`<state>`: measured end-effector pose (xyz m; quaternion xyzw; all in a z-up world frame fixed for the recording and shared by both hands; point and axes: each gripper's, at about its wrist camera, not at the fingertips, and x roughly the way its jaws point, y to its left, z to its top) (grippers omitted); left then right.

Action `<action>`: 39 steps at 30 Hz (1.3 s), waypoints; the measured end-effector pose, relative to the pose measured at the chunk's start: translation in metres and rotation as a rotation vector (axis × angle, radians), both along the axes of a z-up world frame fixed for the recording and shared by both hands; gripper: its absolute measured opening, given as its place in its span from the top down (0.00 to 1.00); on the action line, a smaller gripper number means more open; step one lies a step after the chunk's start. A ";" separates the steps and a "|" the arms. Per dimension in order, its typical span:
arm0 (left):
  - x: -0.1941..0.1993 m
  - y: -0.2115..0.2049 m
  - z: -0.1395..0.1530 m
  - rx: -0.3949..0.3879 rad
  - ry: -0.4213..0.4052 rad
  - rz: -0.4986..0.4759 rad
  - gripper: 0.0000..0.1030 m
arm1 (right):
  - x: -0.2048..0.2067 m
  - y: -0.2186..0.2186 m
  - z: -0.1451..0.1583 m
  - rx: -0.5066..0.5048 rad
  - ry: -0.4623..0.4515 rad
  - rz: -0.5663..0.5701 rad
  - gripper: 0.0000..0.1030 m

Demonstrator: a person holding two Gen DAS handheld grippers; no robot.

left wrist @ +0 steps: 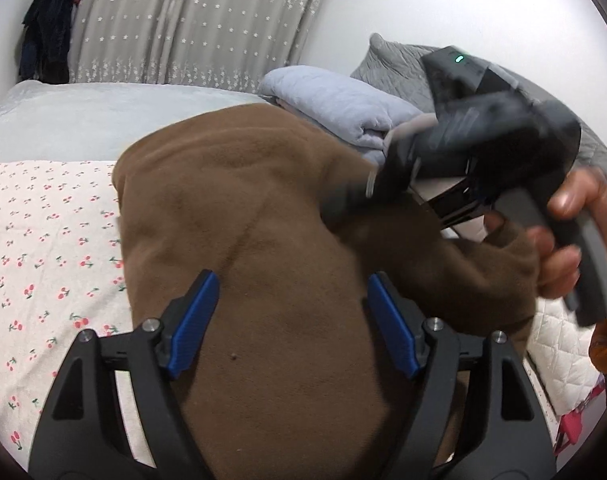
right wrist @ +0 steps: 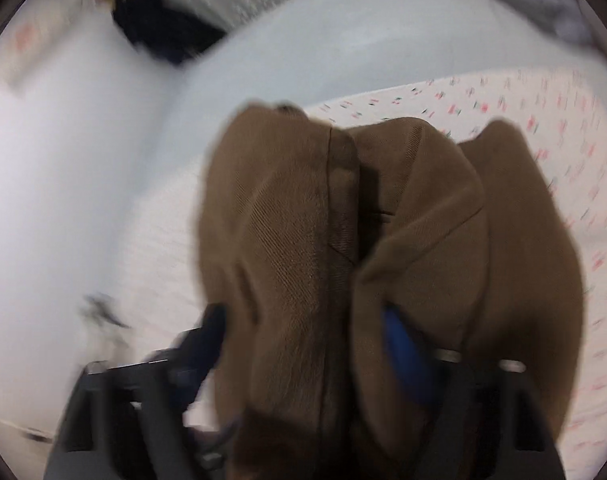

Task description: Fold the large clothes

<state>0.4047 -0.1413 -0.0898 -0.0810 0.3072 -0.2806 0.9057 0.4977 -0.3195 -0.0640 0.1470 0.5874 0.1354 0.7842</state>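
Observation:
A large brown fleece garment lies bunched on the bed and fills the middle of the left wrist view. My left gripper hovers over its near part with the blue pads wide apart and bare, so it is open. A hand holds my right gripper, which is blurred and points down into the garment's right side. In the right wrist view, folds of the brown garment are bunched between the fingers of the right gripper. The cloth drapes over the blue pad, and the view is motion-blurred.
The bed has a cherry-print sheet with a pale blue blanket behind it. A folded grey-blue quilt and a grey pillow lie at the back right. A star-print curtain and dark hanging clothes are behind.

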 end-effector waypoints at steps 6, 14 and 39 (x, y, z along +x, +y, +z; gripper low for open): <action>0.003 0.062 -0.001 -0.136 0.034 0.150 0.25 | -0.017 0.010 0.034 0.011 -0.122 0.037 0.82; 0.022 0.078 0.012 -0.138 0.068 0.180 0.25 | -0.048 -0.036 0.105 0.188 -0.309 0.022 0.85; 0.062 -0.007 -0.070 -0.276 0.630 -0.112 0.00 | -0.084 -0.213 -0.086 0.253 -0.145 -0.308 0.00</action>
